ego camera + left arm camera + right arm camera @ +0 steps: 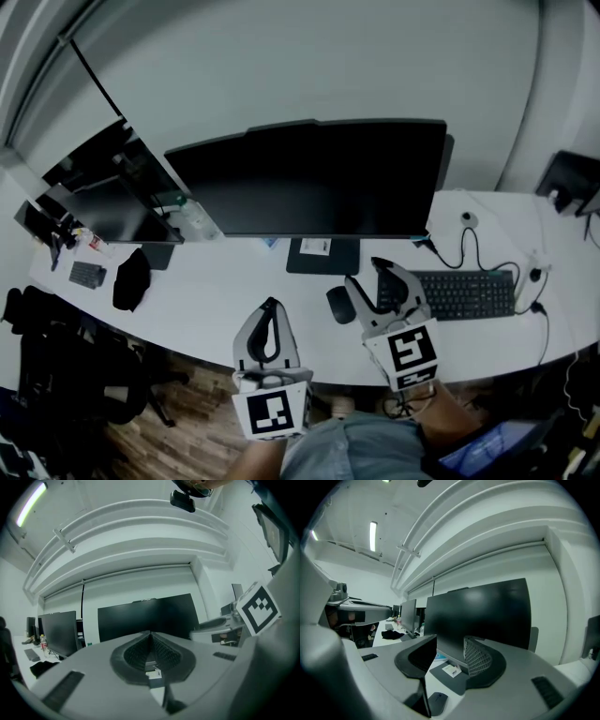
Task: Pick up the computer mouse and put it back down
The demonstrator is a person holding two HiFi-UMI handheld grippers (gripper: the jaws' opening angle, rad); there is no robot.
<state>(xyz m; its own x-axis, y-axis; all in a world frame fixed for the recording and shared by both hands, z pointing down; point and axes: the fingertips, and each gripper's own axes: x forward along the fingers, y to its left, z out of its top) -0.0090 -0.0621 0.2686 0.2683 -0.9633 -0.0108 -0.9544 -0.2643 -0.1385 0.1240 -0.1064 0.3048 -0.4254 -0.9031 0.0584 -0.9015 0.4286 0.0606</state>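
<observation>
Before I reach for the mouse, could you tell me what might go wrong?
The mouse lies below the open right gripper, not between its jaws, so closing now would miss it. It looks low and rounded and may slip. The keyboard and monitor stand lie close and could get bumped.

Found bare desk (216, 291) open between the dark bundle (131, 279) at left and the mouse (340, 305), with free passage along the front edge. Met tighter room at right: the keyboard (464, 292) near the mouse, the monitor base (322, 255) close behind it. Saw the back walled off by the large monitor (319, 178), and cables (467, 246) looped beyond the keyboard.
</observation>
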